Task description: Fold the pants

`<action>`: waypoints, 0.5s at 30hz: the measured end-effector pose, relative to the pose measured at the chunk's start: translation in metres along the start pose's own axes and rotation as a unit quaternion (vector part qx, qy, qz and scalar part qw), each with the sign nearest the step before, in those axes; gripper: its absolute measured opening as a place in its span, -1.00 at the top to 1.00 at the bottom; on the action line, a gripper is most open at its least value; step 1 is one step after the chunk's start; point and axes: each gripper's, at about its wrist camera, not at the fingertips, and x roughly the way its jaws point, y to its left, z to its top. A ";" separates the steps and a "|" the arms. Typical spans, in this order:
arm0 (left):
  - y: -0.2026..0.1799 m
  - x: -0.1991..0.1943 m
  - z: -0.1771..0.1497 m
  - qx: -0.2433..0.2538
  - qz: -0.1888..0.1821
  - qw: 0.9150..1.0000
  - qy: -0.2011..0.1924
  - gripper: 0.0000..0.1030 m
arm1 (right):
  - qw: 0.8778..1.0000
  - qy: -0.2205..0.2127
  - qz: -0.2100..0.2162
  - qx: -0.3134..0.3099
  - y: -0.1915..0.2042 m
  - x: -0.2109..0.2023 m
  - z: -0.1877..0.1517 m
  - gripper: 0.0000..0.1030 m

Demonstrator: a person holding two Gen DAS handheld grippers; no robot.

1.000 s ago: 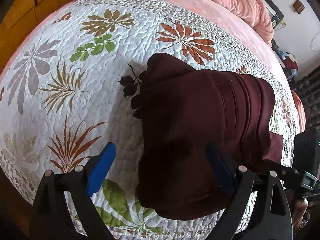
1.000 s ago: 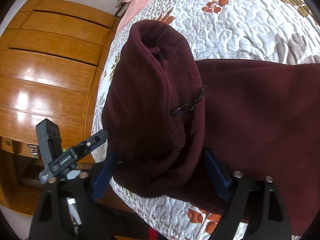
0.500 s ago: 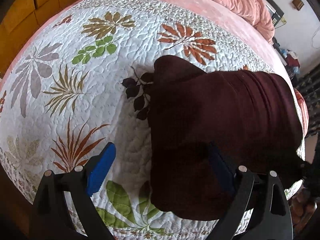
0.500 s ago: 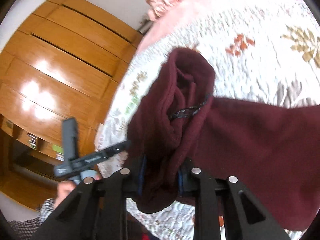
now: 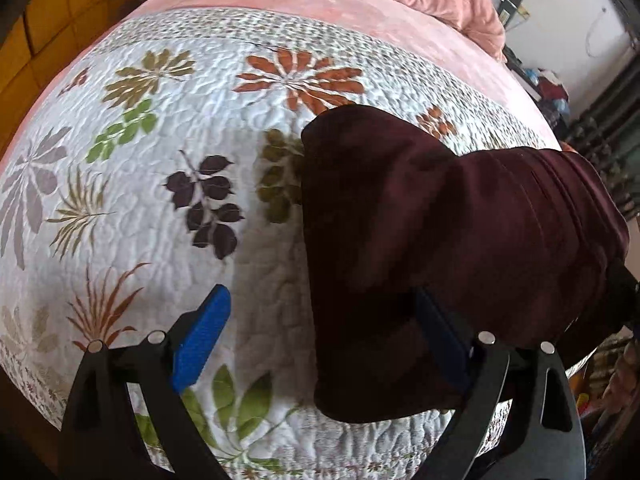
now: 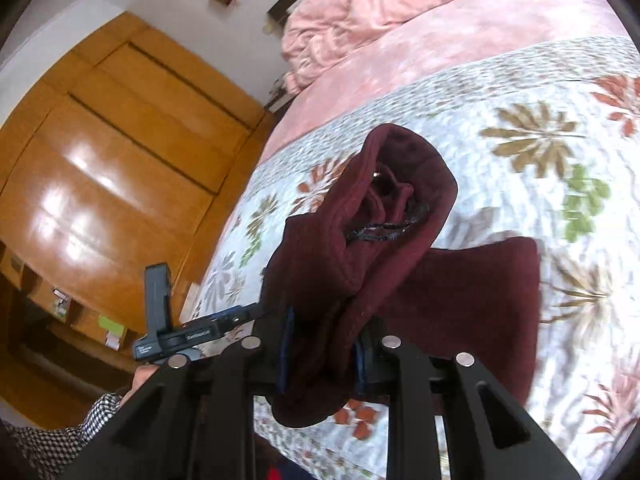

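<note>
Your right hand-held gripper (image 6: 322,346) is pinching a bunched fold of the pants (image 6: 360,264), its blue pads having just closed onto the cloth, with the thick maroon fleece squeezed between them and sagging in a lump below. From that grip the waist end stands up toward the camera as a rounded, open hood shape, showing a ribbed hem and a dark braided drawstring (image 6: 384,230) across the opening, while the rest slopes down to the right onto the bed. Your left hand-held gripper (image 5: 320,332) is spread wide; its left pad (image 5: 202,338) hangs over bare quilt (image 5: 160,200), clear of the cloth, and the right pad sits against the near edge of the pants (image 5: 420,240). Whether that pad actually touches the fabric you cannot tell. In the left view the pants lie as a broad, soft slab on the right half of the quilt, the right side gathered in parallel ridges and lifted. The quilt is white, stitched in a pebbly pattern and printed with leaf sprays. Beyond it lies a plush pink blanket (image 5: 360,4).
</note>
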 end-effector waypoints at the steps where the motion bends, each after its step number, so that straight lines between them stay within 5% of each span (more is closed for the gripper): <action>1: -0.005 0.003 0.000 0.005 0.001 1.000 0.003 -0.78 | 1.000 -0.001 -0.008 0.003 -0.005 -0.003 0.000 0.55; 7: -0.028 0.017 -0.002 0.030 0.016 0.999 0.012 -0.78 | 0.997 0.030 -0.053 0.051 -0.046 -0.008 -0.011 0.55; 10: -0.035 0.025 -0.002 0.042 0.032 0.998 0.017 -0.79 | 0.990 0.087 -0.091 0.062 -0.070 0.010 -0.023 0.50; 15: -0.038 0.030 0.000 0.038 0.039 0.998 0.017 -0.80 | 0.985 0.121 -0.108 0.052 -0.075 0.013 -0.018 0.16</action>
